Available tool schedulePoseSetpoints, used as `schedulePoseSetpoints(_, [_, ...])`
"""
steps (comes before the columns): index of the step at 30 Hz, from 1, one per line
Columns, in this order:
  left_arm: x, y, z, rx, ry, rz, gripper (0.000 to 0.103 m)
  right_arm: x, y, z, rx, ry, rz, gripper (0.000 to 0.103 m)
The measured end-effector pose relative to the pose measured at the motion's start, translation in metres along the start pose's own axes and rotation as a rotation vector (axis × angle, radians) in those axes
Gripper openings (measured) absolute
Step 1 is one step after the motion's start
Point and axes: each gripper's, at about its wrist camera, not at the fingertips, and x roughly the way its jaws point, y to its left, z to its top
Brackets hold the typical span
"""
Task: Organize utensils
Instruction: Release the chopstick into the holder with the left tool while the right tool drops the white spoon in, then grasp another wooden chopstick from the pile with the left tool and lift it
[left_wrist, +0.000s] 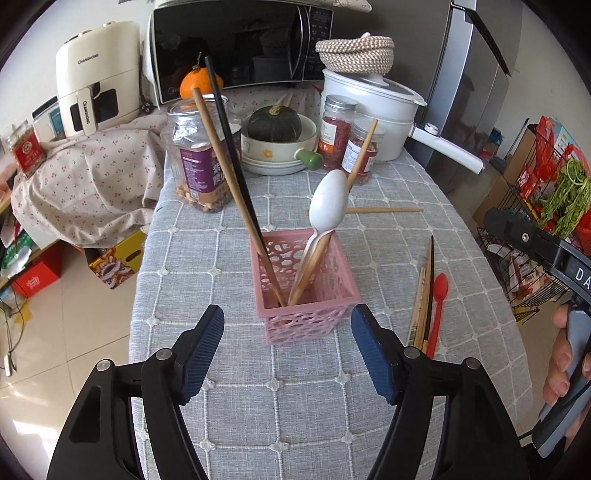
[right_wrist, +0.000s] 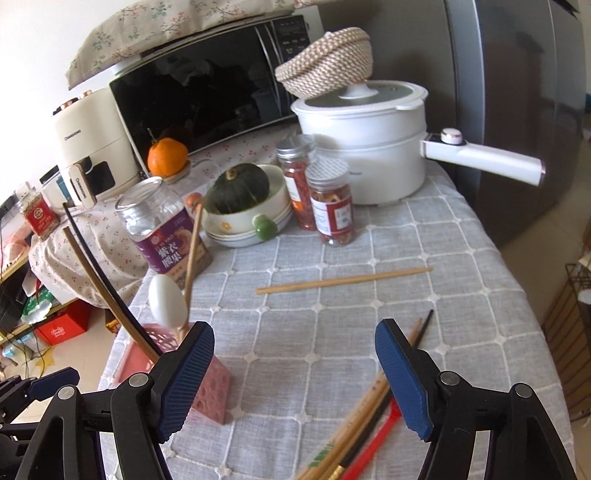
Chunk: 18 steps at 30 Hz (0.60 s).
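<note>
A pink perforated basket (left_wrist: 306, 295) stands on the grey checked tablecloth (left_wrist: 258, 406). It holds a white spoon (left_wrist: 329, 201), a black chopstick (left_wrist: 229, 140) and wooden chopsticks (left_wrist: 225, 162). My left gripper (left_wrist: 287, 328) is open and empty just in front of the basket. Loose chopsticks (left_wrist: 423, 306) and a red spoon (left_wrist: 437, 306) lie to its right. One wooden chopstick (right_wrist: 343, 280) lies alone farther back. My right gripper (right_wrist: 295, 343) is open and empty above the loose chopsticks (right_wrist: 354, 424) and red spoon (right_wrist: 373, 443). The basket (right_wrist: 210, 391) is at its left.
At the back stand a nut jar (left_wrist: 195, 158), a bowl with a green squash (left_wrist: 275, 144), two spice jars (left_wrist: 347, 140), a white pot (left_wrist: 373, 110) with a long handle, a microwave (left_wrist: 236, 51) and an orange (left_wrist: 199, 85). A wire rack (left_wrist: 535, 229) stands right of the table.
</note>
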Motion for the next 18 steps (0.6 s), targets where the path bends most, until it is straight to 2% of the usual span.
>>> schedulePoseSetpoints(7, [0.006,-0.042,0.001,0.072,0.014,-0.033,0.075,0.001,-0.044,-0.009,0.072,0.095,-0.072,0.078])
schedulePoseSetpoints(18, [0.032,-0.118,0.006,0.192,0.08,-0.112,0.074,0.005,-0.101,-0.025,0.165,0.229,-0.13,0.078])
